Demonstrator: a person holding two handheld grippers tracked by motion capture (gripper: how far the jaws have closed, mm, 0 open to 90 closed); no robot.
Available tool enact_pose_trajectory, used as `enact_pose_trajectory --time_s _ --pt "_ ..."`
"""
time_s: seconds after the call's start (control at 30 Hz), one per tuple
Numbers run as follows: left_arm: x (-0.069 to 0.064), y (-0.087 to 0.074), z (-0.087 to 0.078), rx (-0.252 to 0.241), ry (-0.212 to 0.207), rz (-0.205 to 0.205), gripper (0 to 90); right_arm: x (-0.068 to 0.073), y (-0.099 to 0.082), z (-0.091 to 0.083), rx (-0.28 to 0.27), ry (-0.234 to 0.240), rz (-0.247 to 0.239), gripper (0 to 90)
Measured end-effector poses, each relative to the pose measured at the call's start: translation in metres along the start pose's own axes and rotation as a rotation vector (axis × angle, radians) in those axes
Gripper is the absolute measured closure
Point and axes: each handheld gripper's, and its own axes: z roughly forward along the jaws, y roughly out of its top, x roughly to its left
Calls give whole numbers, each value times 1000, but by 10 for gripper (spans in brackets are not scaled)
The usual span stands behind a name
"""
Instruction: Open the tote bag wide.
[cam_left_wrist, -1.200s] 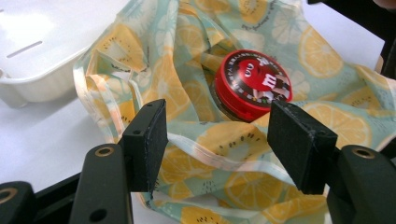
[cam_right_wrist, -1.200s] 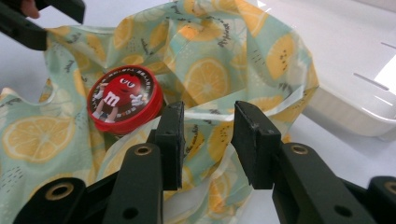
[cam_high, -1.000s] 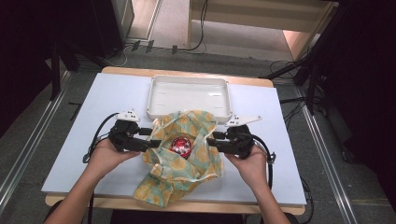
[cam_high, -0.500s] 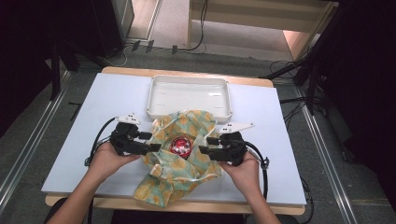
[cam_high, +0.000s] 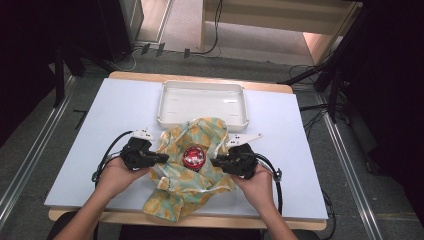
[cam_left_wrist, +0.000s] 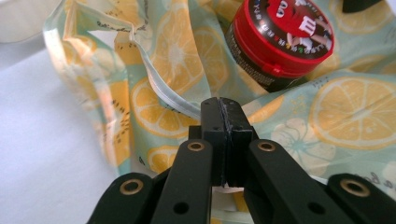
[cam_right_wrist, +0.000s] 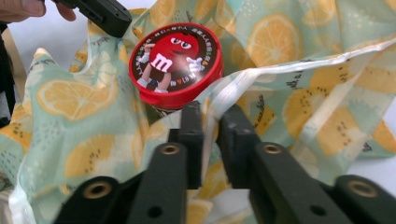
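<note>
A lemon-print cloth (cam_high: 180, 200) lies crumpled on the white table, with a red-lidded candy jar (cam_high: 193, 156) standing in its middle. My left gripper (cam_high: 162, 159) is at the cloth's left edge; its jaws have just closed and are shut on the white hem (cam_left_wrist: 223, 109). The jar (cam_left_wrist: 280, 37) stands just beyond them. My right gripper (cam_high: 215, 162) is at the cloth's right edge. Its jaws (cam_right_wrist: 210, 116) have just been closing and pinch a fold of the hem, with the jar (cam_right_wrist: 175, 63) close ahead.
A white tray (cam_high: 200, 84) sits empty at the back of the table, touching the cloth's far edge. The table's bare surface (cam_high: 115, 115) spreads to both sides. The left gripper (cam_right_wrist: 105, 16) shows beyond the jar in the right gripper view.
Both grippers have sunk onto the cloth's edges and their jaws have closed on the hem. The right gripper has shifted a little inward toward the jar.
</note>
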Motion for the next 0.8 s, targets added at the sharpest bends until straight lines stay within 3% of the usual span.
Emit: enact_pose_trajectory --time_s 0.13,0.57,0.8 --pt "0 -3 0 14 2 -1 900 -3 -3 -4 4 5 3 884" --pt "9 -14 -16 -7 33 -28 900 -26 -30 -25 3 -53 67 885" --pt "18 -18 -25 -36 38 -66 900 -36 -43 -37 -2 -75 95 886"
